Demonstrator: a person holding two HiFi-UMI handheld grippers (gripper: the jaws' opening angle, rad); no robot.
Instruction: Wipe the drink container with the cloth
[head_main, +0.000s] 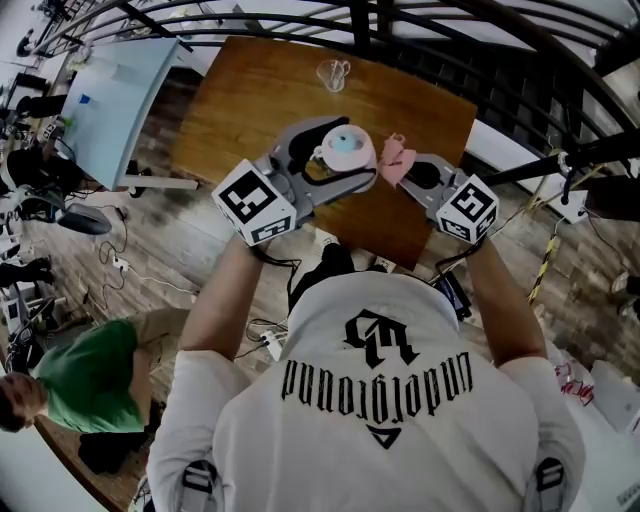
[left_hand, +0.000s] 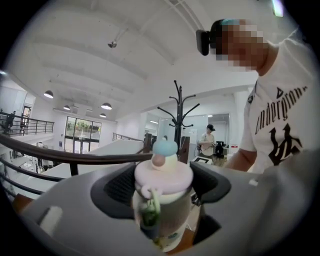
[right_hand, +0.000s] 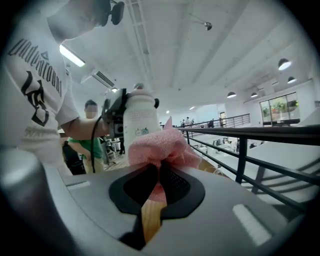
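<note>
The drink container (head_main: 343, 150) is a pale bottle with a pink lid and a blue knob on top. My left gripper (head_main: 335, 158) is shut on it and holds it up above the wooden table (head_main: 260, 100). From the left gripper view the bottle (left_hand: 162, 200) stands upright between the dark pads. A pink cloth (head_main: 397, 158) is bunched in my right gripper (head_main: 405, 170), which is shut on it just right of the bottle. In the right gripper view the cloth (right_hand: 157, 146) sits right in front of the bottle (right_hand: 141, 120); whether they touch I cannot tell.
A clear glass cup (head_main: 334, 73) stands at the table's far edge. A black railing (head_main: 420, 30) runs behind the table. A person in a green shirt (head_main: 85, 375) sits at the lower left, and cables (head_main: 120, 265) lie on the plank floor.
</note>
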